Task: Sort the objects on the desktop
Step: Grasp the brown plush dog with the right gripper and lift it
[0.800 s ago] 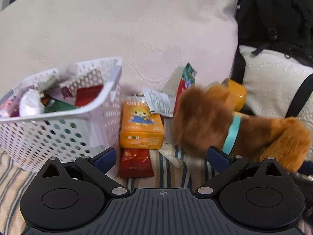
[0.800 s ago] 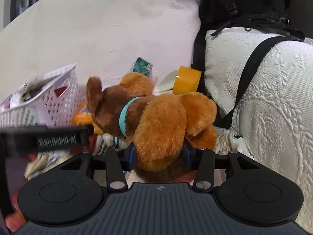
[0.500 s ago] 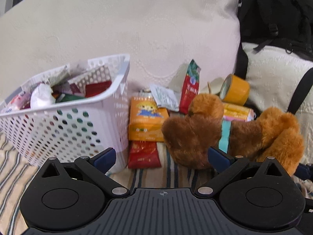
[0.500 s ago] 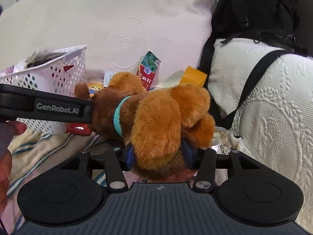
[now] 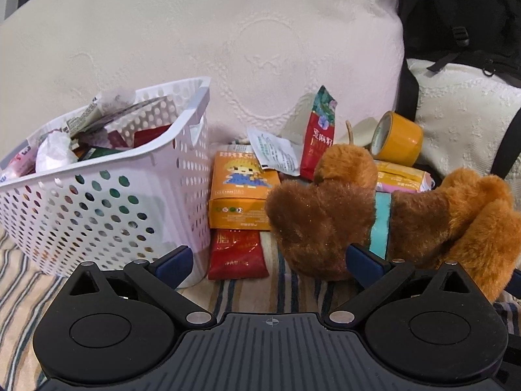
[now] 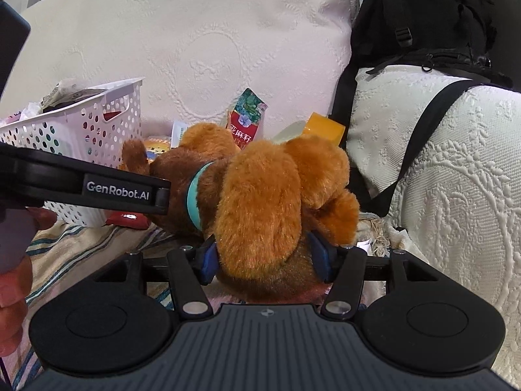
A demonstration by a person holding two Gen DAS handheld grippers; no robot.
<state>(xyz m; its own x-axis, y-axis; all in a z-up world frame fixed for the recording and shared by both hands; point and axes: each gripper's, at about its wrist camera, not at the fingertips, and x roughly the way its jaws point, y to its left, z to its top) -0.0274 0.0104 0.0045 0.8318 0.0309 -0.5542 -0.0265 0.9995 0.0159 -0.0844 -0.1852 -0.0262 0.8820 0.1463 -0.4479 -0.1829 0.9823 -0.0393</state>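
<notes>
Right now the right gripper has its blue pads squeezed into the back end of the plush dog, so the soft body bulges out over both fingers. The dog lies on its side, its head pointing toward the white basket, over the striped cloth; whether it is lifted clear of the cloth I cannot tell. The left gripper is spread wide with nothing between its fingers, low in front of the red packet and the orange box, and its right finger sits just beside the dog's head.

My guess is that the dog is being carried off to wherever toys belong. The basket is already heaped with wrappers and packets, so it looks a poor home for something this bulky. To do it well, I'd keep the grip firm, because plush gives and can creep out of a pinch, and I'd lift the head high enough to pass over the snack bag leaning on the cushion and the tape roll behind it. The left gripper should keep out of the dog's path, or steady the head if it droops.
</notes>
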